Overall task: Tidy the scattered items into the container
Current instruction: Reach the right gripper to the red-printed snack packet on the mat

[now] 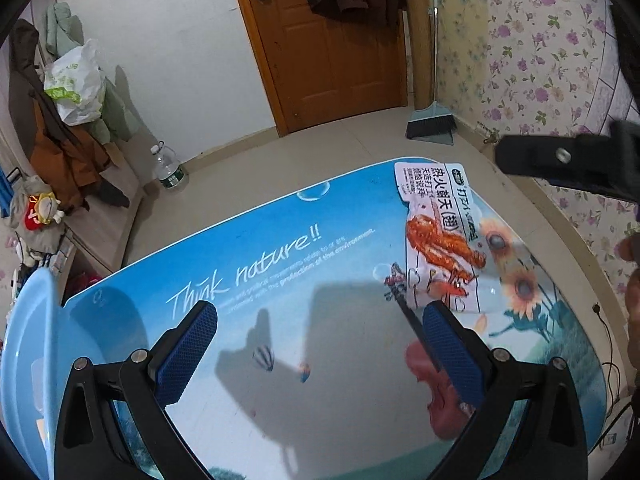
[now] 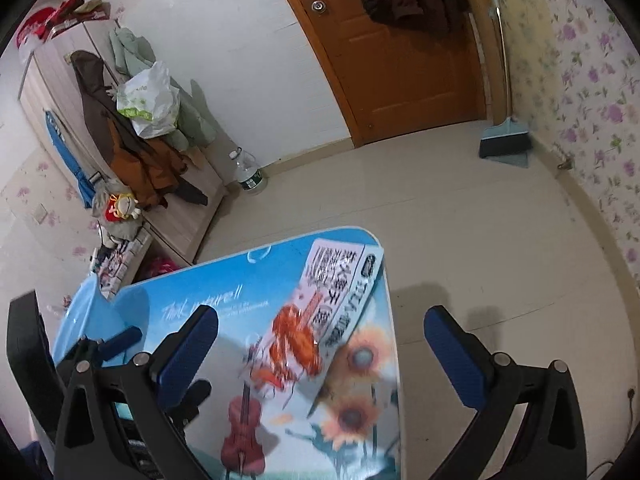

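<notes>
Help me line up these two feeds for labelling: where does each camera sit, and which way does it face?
Left wrist: on the left hand-held gripper, open, low over the blue table, facing the door; the right hand-held gripper shows at its right edge.
Right wrist: on the right hand-held gripper, open, higher over the table's right edge, facing the door; the left one shows lower left.
Shared: snack packet, light blue basin, broom.
</notes>
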{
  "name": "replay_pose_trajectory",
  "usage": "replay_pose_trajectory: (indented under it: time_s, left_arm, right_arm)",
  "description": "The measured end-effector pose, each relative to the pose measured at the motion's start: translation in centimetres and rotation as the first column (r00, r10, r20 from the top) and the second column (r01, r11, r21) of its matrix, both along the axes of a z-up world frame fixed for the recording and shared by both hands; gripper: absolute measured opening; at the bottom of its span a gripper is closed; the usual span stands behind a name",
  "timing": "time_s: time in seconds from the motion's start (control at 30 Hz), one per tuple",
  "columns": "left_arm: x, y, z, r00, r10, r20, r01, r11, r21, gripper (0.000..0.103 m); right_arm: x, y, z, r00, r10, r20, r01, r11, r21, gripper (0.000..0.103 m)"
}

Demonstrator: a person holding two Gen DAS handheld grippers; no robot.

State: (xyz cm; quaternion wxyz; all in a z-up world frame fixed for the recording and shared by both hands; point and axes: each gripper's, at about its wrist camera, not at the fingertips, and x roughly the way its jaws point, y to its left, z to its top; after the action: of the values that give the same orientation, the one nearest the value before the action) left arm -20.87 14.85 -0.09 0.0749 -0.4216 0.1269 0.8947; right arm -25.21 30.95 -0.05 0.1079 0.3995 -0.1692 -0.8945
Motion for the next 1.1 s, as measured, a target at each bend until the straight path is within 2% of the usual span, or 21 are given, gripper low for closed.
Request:
replay_pose_trajectory:
  time_s: [0.2, 0.37, 0.53, 0.9, 1.1]
  left_arm:
    - [-1.1, 0.4, -1.0, 1.0, 0.0, 0.023, 0.0, 1.0, -0.01, 0.103]
    - [-1.8, 0.8, -1.7, 0.999, -0.009, 0.052, 0.01, 1.0, -0.016, 0.103]
    - [-2.1, 1.1, -1.9, 0.998, -0.014, 0.056, 0.015, 1.0, -0.017, 0.103]
    - [-2.1, 1.3, -2.2, 0.997, -0.021, 0.07, 0.023, 0.999, -0.027, 0.103]
    - [-2.3, 1.3, -2.3, 0.997, -0.023, 0.073, 0.025, 0.999, -0.027, 0.103]
  right_arm:
    - [-3.6, 0.9, -1.6, 0.997, 0.008, 0.076, 0.001, 0.993, -0.117, 0.103]
    - [-5.4, 1.1, -2.5, 0.996, 0.01, 0.088, 0.001, 0.993, -0.121, 0.103]
    - [-6.9, 1.3, -3.2, 0.995, 0.025, 0.1, -0.005, 0.981, -0.194, 0.103]
    - [-10.9, 1.3, -4.7, 0.989, 0.051, 0.138, -0.021, 0.978, -0.206, 0.103]
    - [-12.1, 0.4, -4.6, 0.989, 0.082, 0.12, -0.052, 0.971, -0.232, 0.103]
